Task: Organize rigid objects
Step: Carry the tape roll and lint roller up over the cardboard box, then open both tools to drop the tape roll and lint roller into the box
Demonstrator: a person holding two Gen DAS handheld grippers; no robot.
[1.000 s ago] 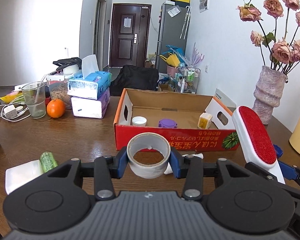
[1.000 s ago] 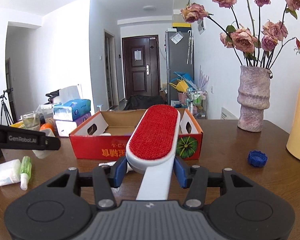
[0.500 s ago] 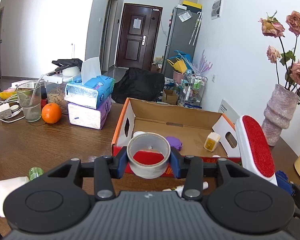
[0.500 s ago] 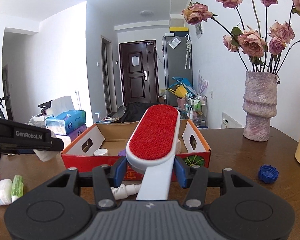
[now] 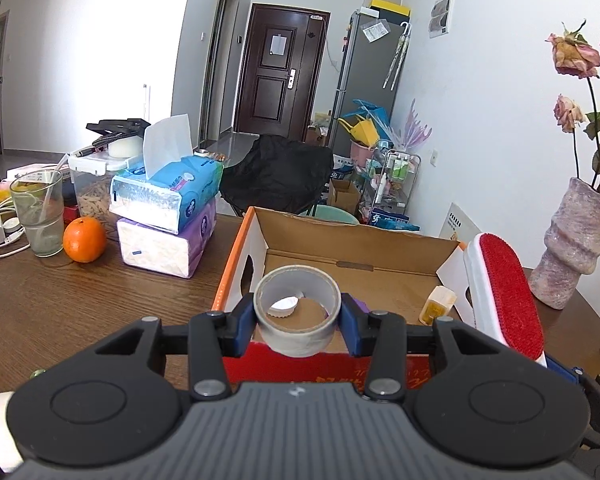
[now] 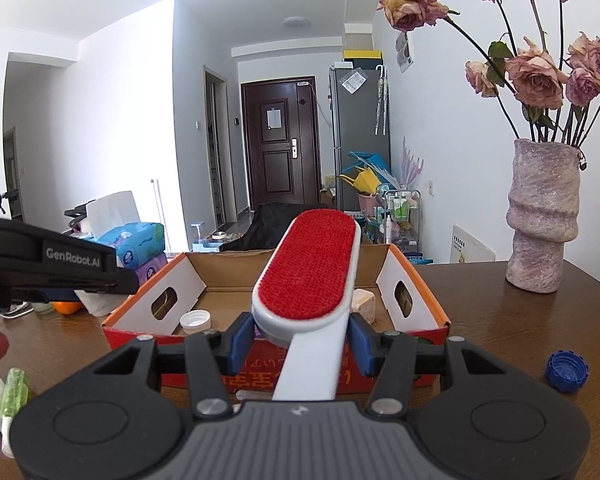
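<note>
One lint brush (image 6: 308,264), lengthwise toward box (image 6: 420,280).

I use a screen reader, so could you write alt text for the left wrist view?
The left claw grips a grey tape roll over the near edge of an open cardboard box on a wooden table. A red lint brush is at the box's right.

both of your views are bright and sharp. daylight floods in from the left, washing out the white left wall (image 5: 80,60) in the left wrist view. a round ceiling lamp (image 6: 296,22) and a blown-out patch above it glare in the right wrist view. fisheye distortion bends the dark wooden door (image 5: 278,76) and walls, and the corners vignette to black. the brown wooden table (image 5: 60,300) shows soft sheen.
</note>
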